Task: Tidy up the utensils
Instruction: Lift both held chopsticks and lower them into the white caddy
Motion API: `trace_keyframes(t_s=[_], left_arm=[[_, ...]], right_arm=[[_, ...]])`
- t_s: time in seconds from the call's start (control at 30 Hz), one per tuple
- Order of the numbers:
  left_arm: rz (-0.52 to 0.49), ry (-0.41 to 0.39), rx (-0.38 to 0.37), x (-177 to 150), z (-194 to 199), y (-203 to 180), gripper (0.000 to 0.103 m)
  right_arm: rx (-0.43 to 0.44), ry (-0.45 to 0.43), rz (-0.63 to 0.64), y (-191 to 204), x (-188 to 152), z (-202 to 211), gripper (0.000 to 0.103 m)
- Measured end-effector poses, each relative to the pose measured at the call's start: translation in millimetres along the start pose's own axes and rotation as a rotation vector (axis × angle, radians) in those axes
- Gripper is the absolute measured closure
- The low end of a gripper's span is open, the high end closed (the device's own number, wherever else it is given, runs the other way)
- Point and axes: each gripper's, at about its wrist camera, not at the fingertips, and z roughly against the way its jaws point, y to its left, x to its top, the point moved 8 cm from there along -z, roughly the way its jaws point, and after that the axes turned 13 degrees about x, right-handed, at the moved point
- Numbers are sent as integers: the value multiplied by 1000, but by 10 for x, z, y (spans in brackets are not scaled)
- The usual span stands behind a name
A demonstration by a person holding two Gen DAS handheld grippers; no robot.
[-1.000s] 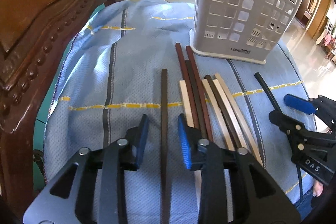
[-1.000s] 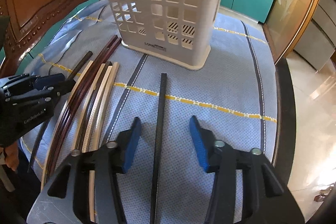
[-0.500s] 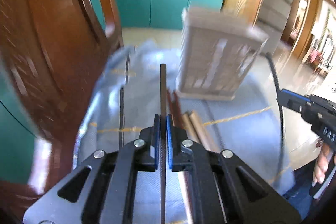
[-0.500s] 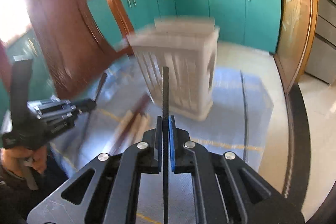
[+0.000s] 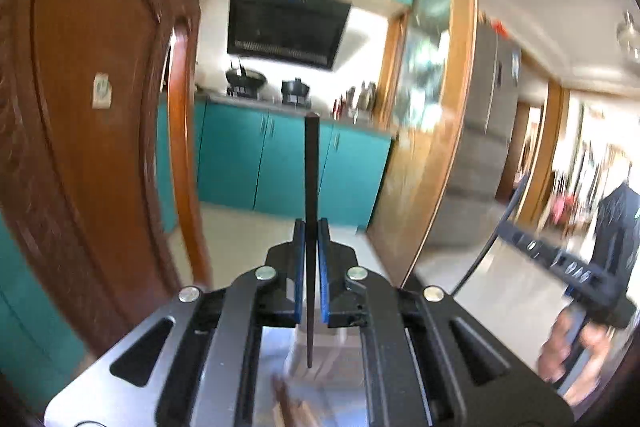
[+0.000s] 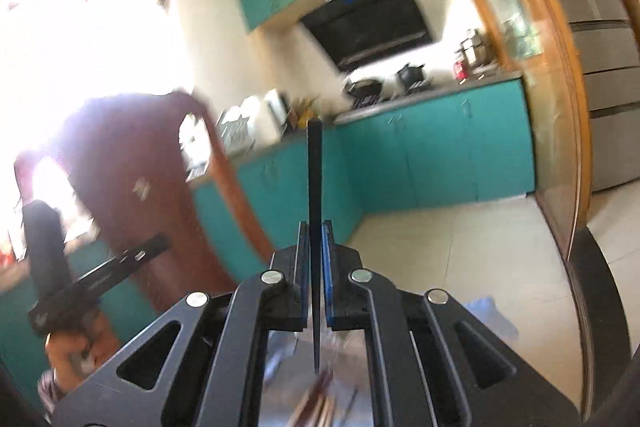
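My left gripper point(image 5: 311, 231) is shut on a dark brown chopstick point(image 5: 311, 179) that points up and forward, lifted high and tilted toward the kitchen. My right gripper point(image 6: 315, 233) is shut on a black chopstick point(image 6: 315, 179), also raised and pointing up. The right gripper shows blurred at the right of the left wrist view point(image 5: 560, 267). The left gripper shows at the left of the right wrist view point(image 6: 100, 279). A few chopsticks on the table show blurred at the bottom edge point(image 6: 316, 403). The white basket is only a pale blur under the left gripper point(image 5: 316, 351).
A carved wooden chair back point(image 5: 80, 147) stands close on the left. Teal kitchen cabinets point(image 5: 260, 167), a stove with pots and a black range hood point(image 5: 284, 25) lie ahead. A wooden door frame point(image 5: 440, 147) and a fridge are to the right.
Both grippers closed on their chopsticks, lifted them off the blue cloth and tilted upward. The table and basket have dropped almost out of view.
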Motion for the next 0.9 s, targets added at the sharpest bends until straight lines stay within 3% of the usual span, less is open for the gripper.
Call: trace_keyframes(t_s=[0.17, 0.37, 0.67, 0.9], left_arm=[[107, -50, -7, 34, -296, -50, 96], [84, 56, 21, -299, -803, -134, 96], [-41, 149, 64, -838, -1099, -238, 96], [-47, 150, 68, -928, -1052, -161, 96]], right_arm=[[-71, -44, -46, -278, -51, -164, 96], [-139, -73, -22, -472, -155, -274, 96], [-143, 114, 28, -504, -850, -516, 96], [-150, 145, 40, -492, -1070, -414, 93]])
